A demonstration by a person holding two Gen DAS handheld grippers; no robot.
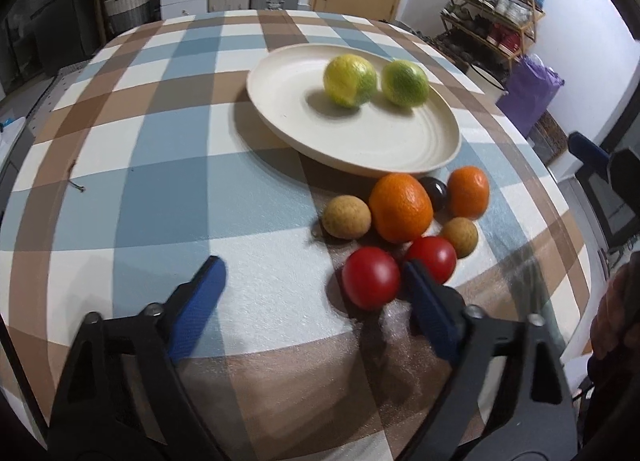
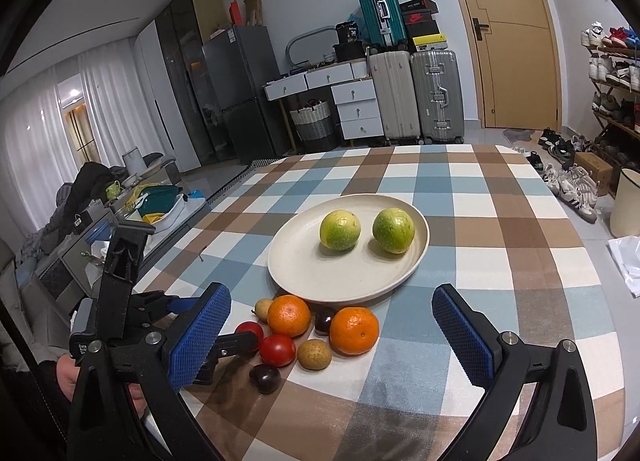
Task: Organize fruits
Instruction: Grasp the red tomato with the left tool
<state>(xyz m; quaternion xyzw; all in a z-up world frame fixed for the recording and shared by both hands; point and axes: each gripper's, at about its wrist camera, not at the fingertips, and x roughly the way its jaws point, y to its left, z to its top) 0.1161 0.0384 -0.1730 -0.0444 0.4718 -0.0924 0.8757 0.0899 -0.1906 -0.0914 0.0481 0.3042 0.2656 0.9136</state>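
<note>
Two green-yellow citrus fruits (image 2: 366, 230) are already sitting on the cream plate (image 2: 304, 273) at the centre of the right wrist view, so the loose pile just below it looks like what is left to sort: two oranges (image 2: 289, 315), two red tomatoes (image 2: 277, 349), two tan longan-like fruits (image 2: 314, 354) and dark plums (image 2: 265, 378), all lying on the checked tablecloth (image 2: 500, 221). The left gripper (image 1: 312, 281) is angling steeply down at the lower middle of its own frame, fingers parted and gripping nothing, its right finger (image 1: 428, 309) just beside the nearer tomato (image 1: 371, 277), probably lining up a pick. The right gripper (image 2: 332, 337) is hovering lower in its frame, jaws wide apart and empty.
</note>
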